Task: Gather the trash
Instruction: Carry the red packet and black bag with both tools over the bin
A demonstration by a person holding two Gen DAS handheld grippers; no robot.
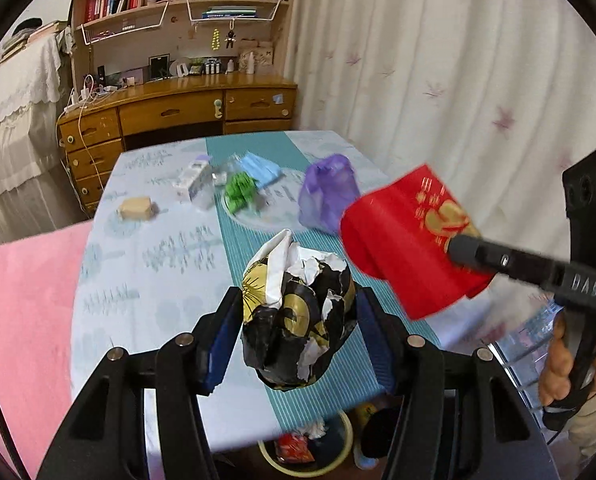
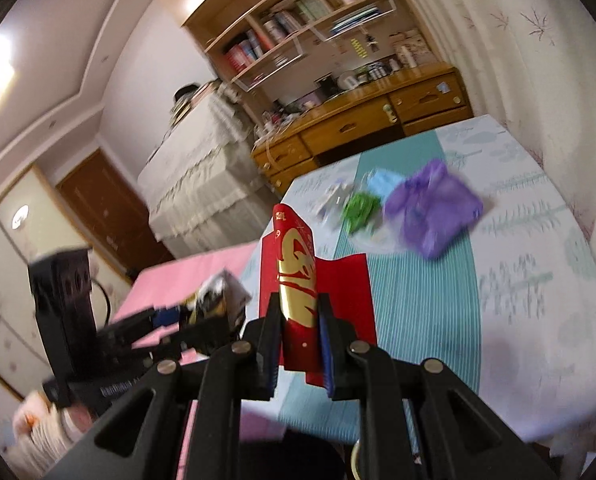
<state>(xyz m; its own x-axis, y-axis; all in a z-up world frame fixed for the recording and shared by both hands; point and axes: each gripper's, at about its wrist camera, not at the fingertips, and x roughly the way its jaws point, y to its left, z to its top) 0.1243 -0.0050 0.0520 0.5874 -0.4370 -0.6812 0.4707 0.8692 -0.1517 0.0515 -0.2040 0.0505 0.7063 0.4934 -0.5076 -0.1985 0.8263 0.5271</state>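
A crumpled paper ball is gripped by the left tongs directly above the bin, probably for dropping. A red packet, pinched by the right tongs, is held just right of the bin, over the bench.

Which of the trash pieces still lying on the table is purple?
The purple plastic bag, crumpled at the right of the group. Beside it lie a green wrapper and a blue mask pack; the tan block lies apart.
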